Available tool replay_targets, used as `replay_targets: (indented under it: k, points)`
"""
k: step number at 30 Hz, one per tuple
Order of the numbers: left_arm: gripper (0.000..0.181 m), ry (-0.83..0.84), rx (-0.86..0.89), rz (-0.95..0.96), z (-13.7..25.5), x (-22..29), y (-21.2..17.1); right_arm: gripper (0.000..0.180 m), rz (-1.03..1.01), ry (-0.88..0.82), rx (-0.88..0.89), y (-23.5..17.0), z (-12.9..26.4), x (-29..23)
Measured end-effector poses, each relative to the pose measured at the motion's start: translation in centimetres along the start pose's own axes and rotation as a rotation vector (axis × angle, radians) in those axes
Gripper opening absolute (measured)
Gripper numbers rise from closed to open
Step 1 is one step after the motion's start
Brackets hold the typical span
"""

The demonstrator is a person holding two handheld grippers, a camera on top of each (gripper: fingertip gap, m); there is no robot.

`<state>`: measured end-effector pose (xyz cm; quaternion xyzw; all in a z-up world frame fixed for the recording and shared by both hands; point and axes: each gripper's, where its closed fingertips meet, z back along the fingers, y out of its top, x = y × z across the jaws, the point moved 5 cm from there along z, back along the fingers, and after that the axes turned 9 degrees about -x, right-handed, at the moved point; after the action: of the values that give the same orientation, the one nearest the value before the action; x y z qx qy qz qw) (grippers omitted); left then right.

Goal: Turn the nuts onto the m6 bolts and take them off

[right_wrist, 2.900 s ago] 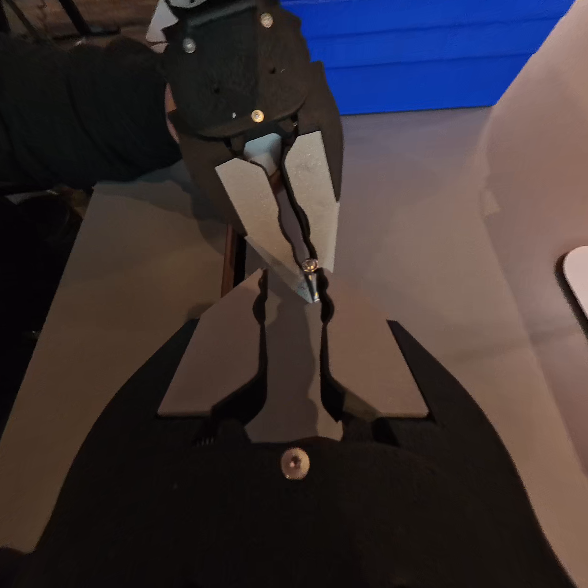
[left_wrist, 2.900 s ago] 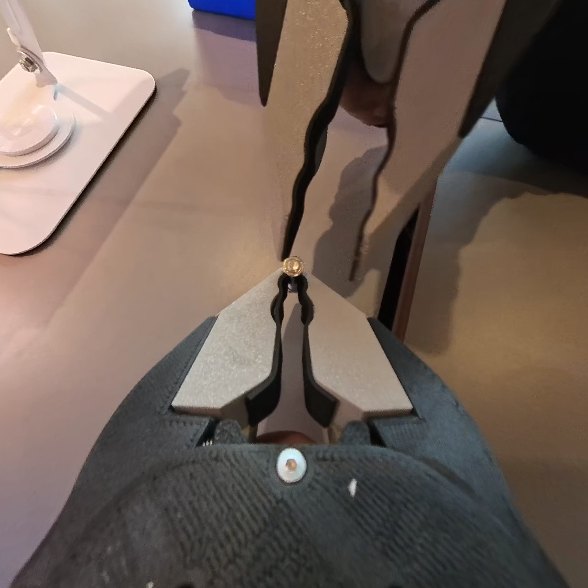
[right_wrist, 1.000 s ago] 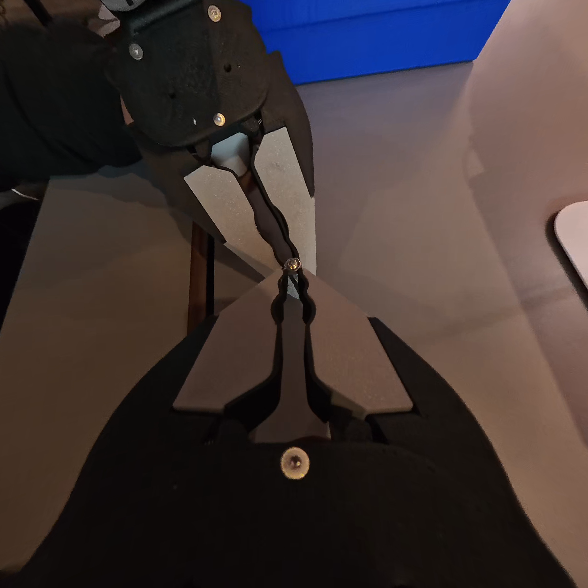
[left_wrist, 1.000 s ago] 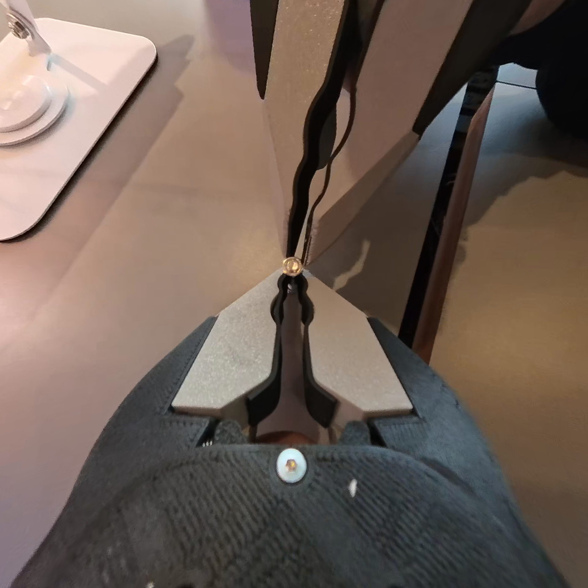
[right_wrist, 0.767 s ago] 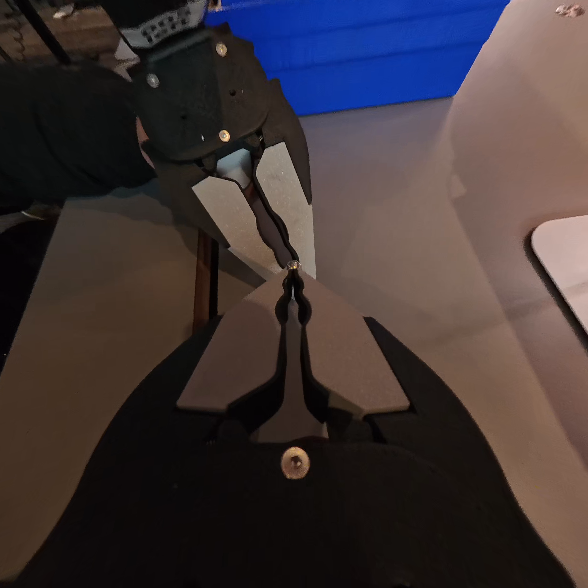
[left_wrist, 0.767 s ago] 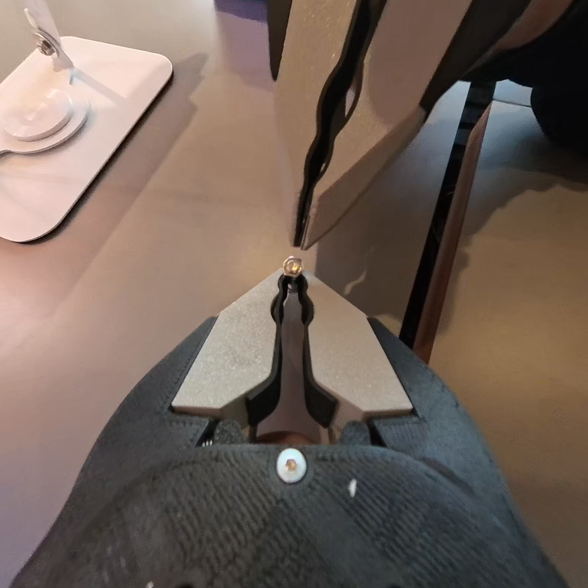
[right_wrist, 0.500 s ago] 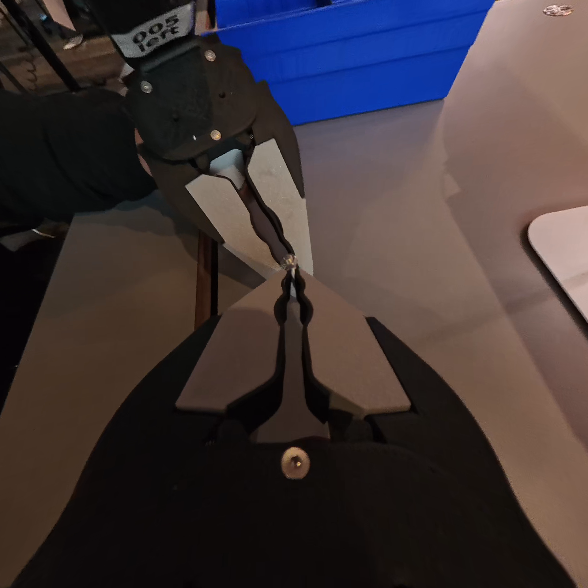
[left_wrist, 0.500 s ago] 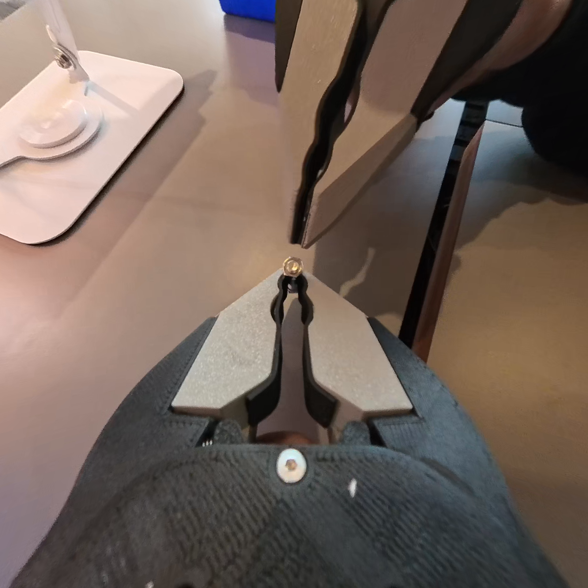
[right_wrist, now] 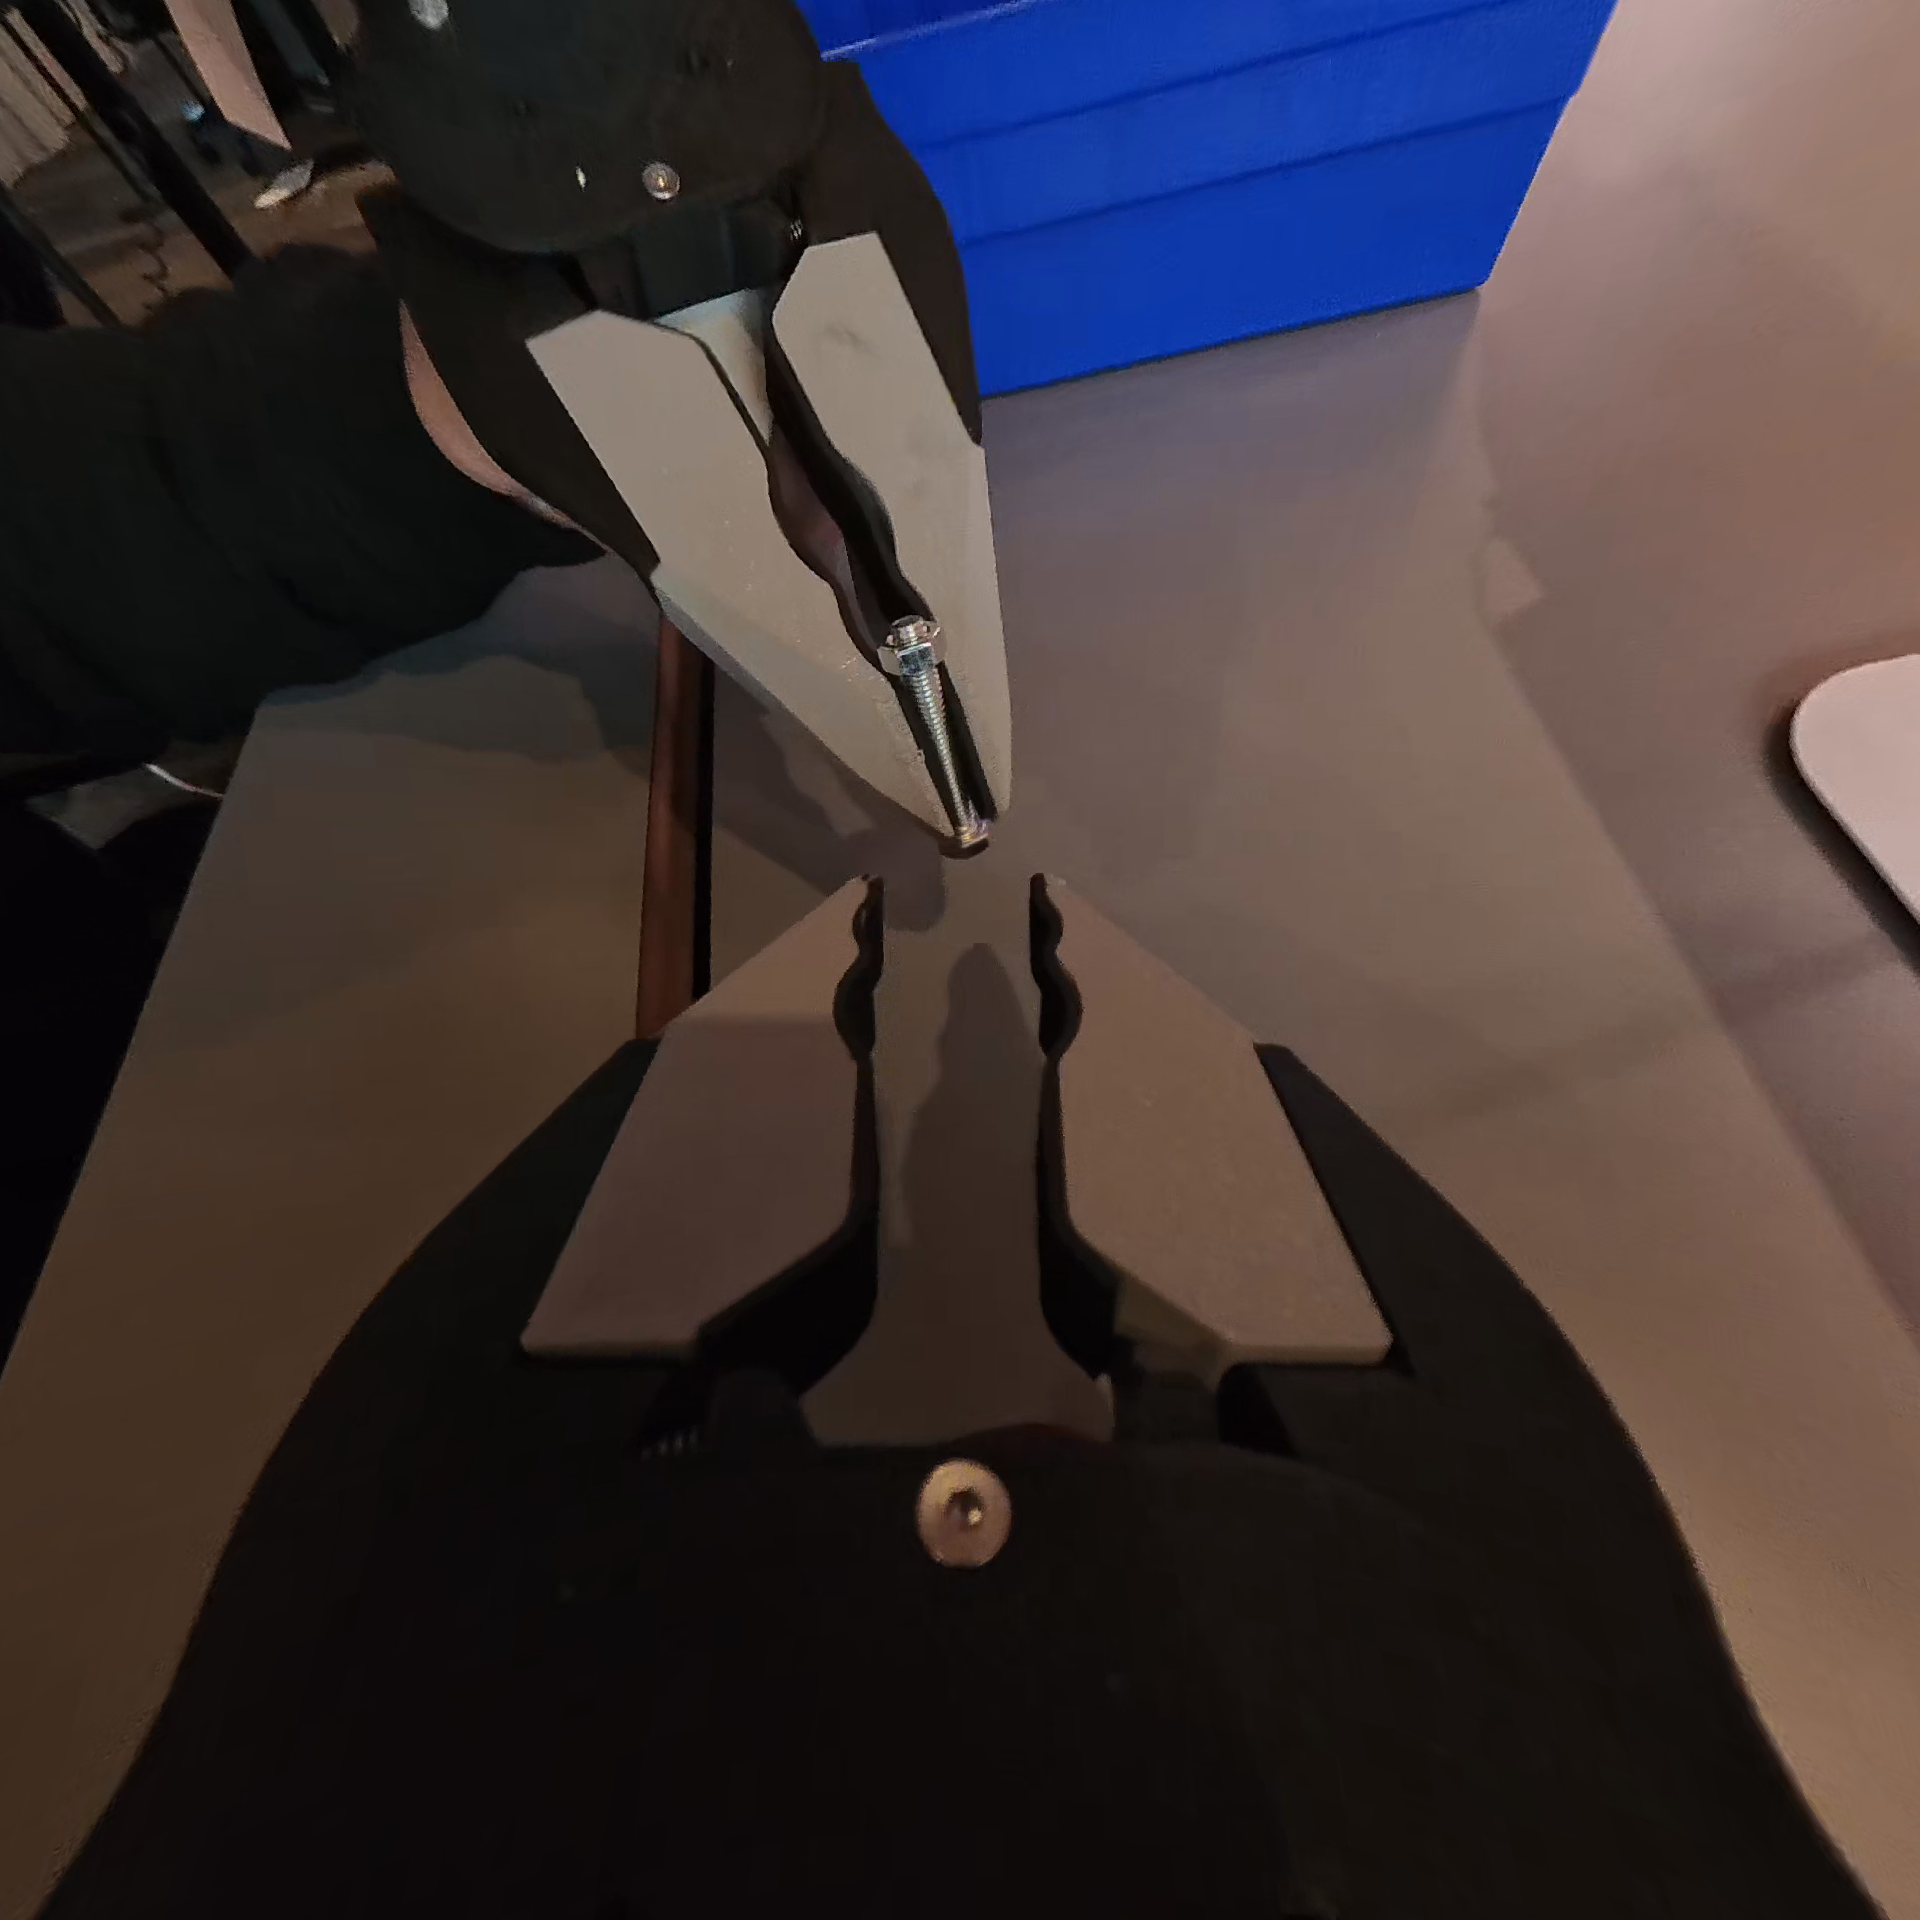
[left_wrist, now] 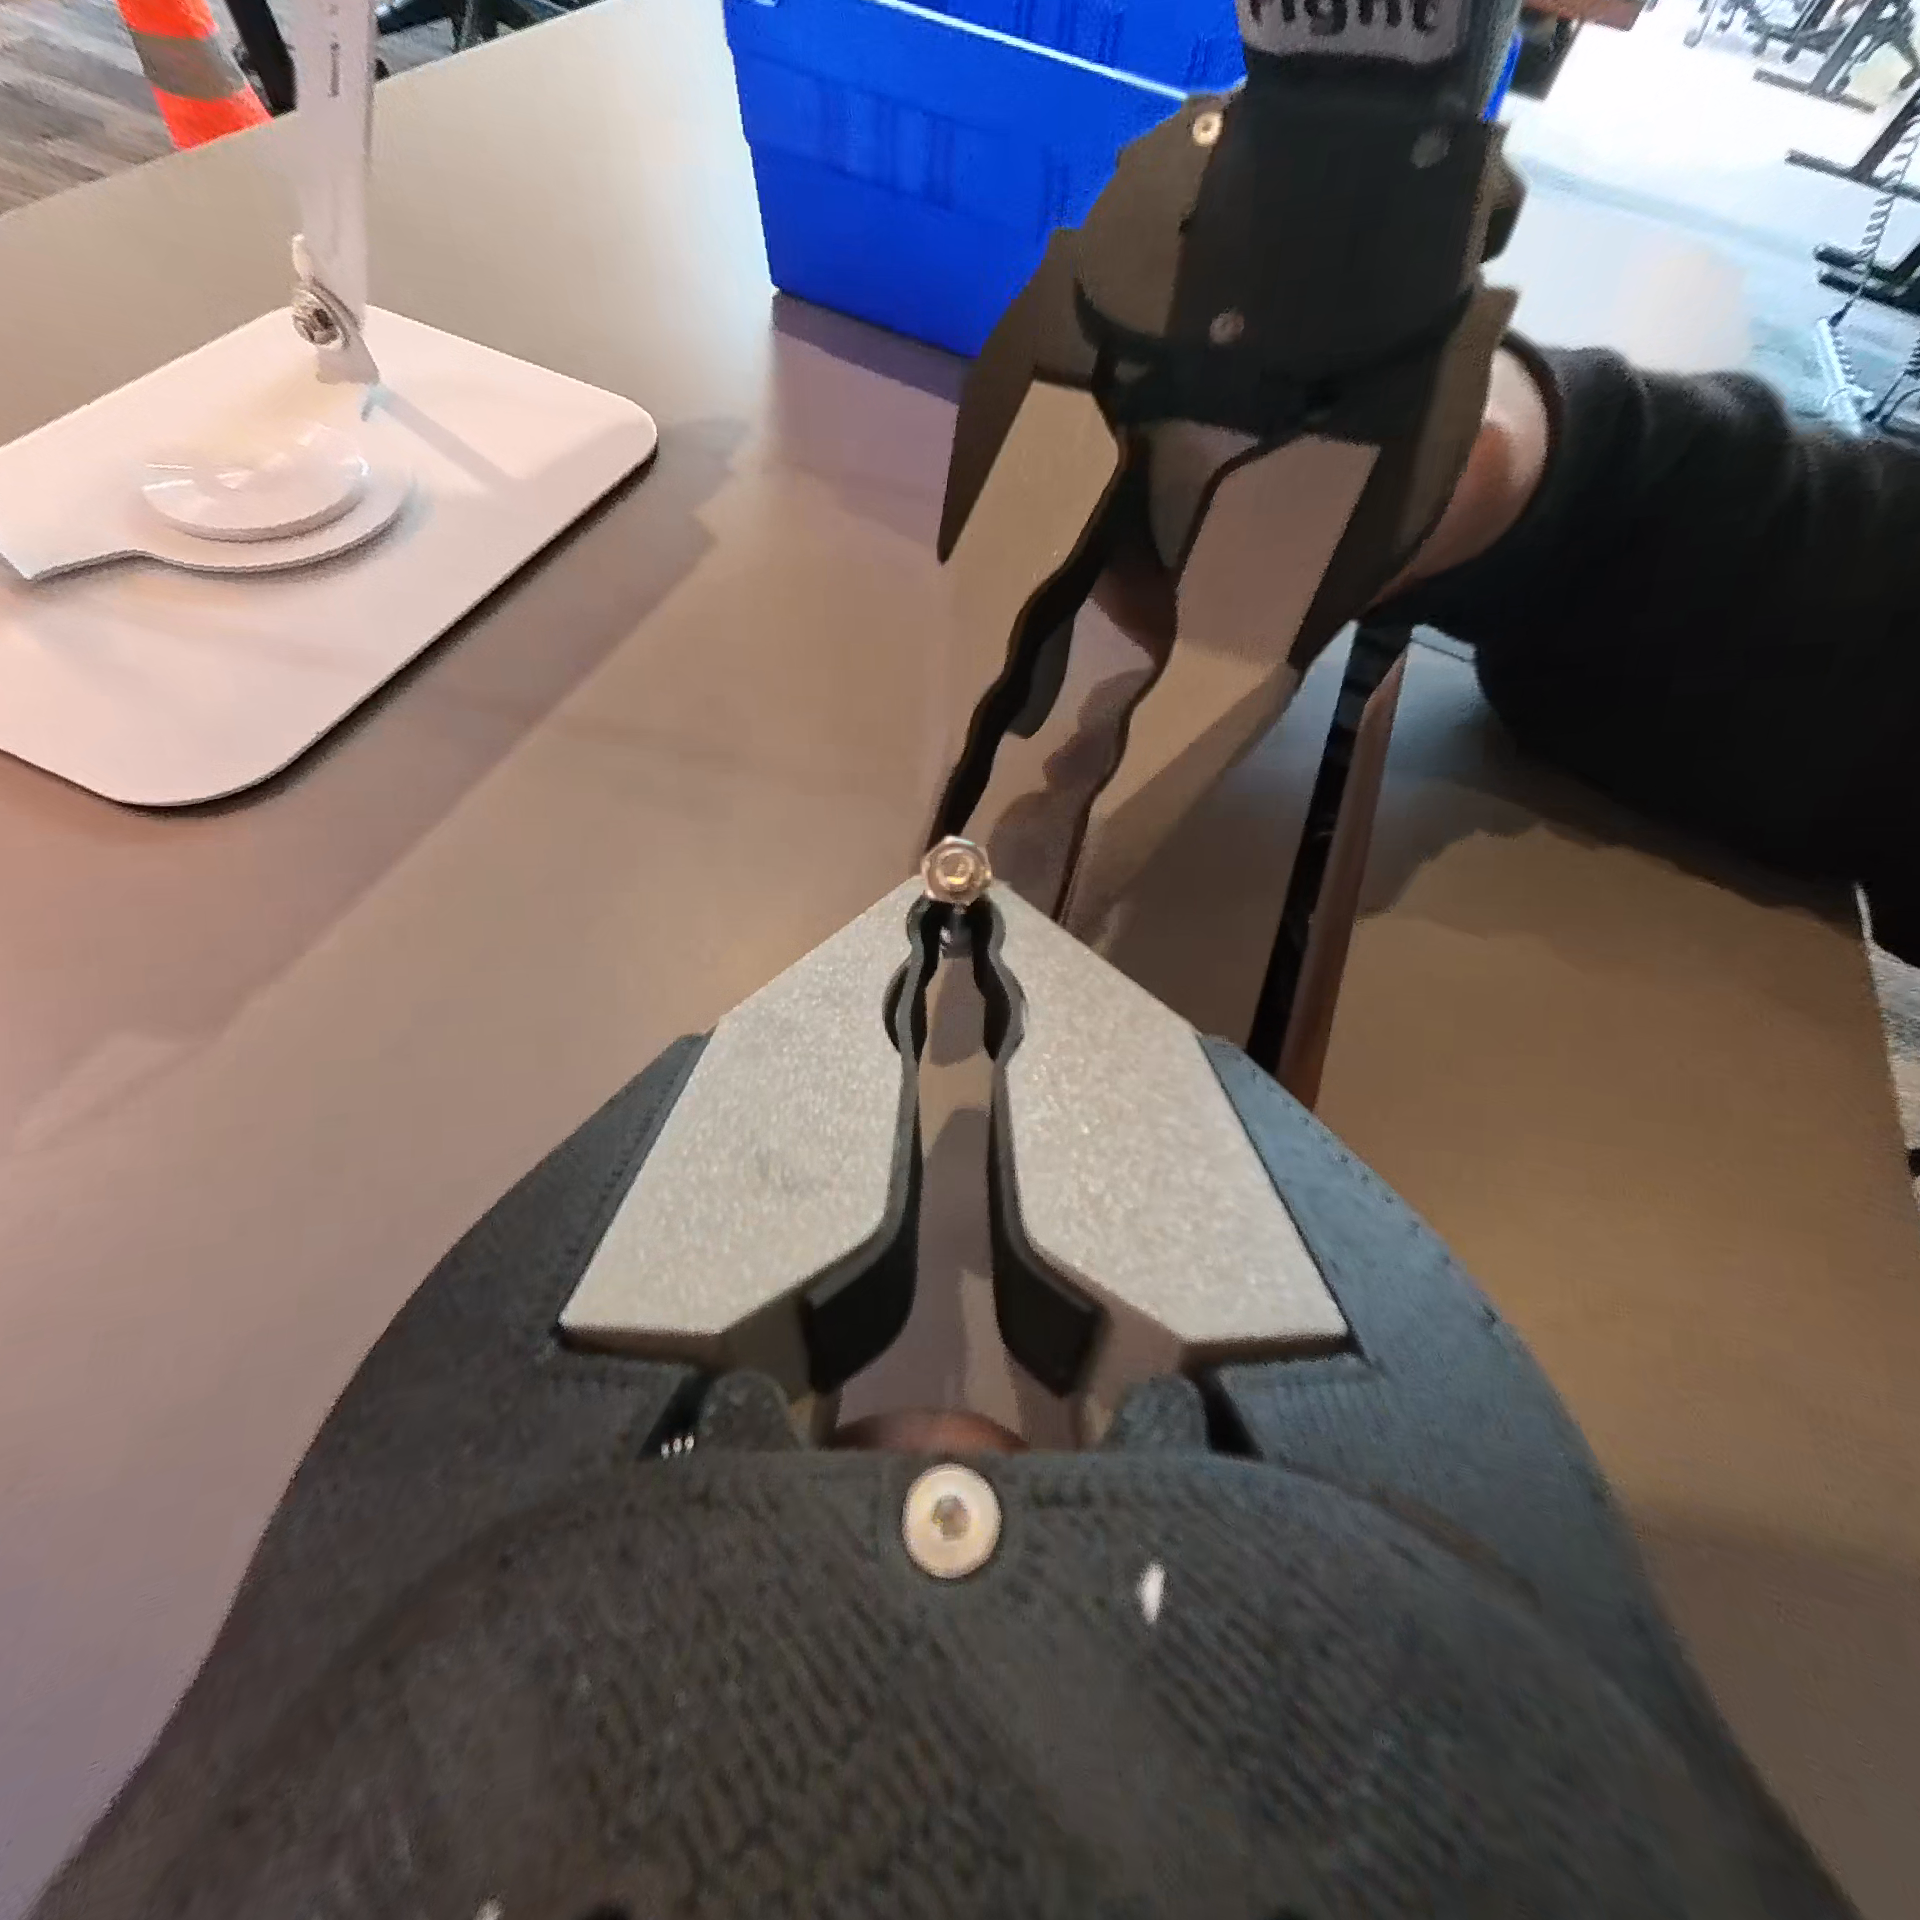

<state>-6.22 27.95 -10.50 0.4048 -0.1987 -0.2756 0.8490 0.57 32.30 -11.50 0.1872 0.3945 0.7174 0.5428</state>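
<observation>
**A:** Between your two sets of fingers, what is there?

**B:** I've got my left gripper [left_wrist: 956, 914] clamped on a slim silver threaded M6 bolt [right_wrist: 935, 732]. From my right wrist view the bolt lies along the slot between the left fingers, its tip poking out past them, and a small silver hex nut [right_wrist: 906, 644] sits far up the thread, close against the head. From my left wrist view I only see the metal end-on at my fingertips.

**A:** And your right gripper?

**B:** My right gripper [right_wrist: 956, 894] is spread apart and empty, its tips just short of the bolt's free end, touching nothing.

**A:** How far along does that put you?

**B:** I'd judge the threading-on is done for this bolt, since the nut looks run nearly home. Taking it off remains. I see no other bolts or nuts, so I can't say how many are left.

**A:** What are the surfaces like?

**B:** My fingers [left_wrist: 769, 1164] are flat grey plates with a fine gritty finish and wavy black inner edges; the bodies are wrapped in black woven fabric. Below is a smooth brown matte tabletop [left_wrist: 312, 1039], with a glossy blue plastic bin [right_wrist: 1226, 177] at the back and a white rounded stand base [left_wrist: 312, 582] off to one side.
</observation>
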Motion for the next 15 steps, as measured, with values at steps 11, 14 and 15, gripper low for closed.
replay_targets:
  k: [11,14,15]
  points:
    - [0.002,-0.017,0.026,0.029,0.6,0.1,0.4,0.013,0.007,0.020,0.101,0.9,-0.8,-0.2]
    - [0.002,-0.032,0.039,0.042,0.7,0.1,0.5,0.010,0.000,0.035,0.124,1.1,-0.7,-0.2]
    - [0.002,-0.027,0.043,0.044,0.8,0.1,0.6,0.010,-0.003,0.033,0.130,1.1,-0.7,-0.2]
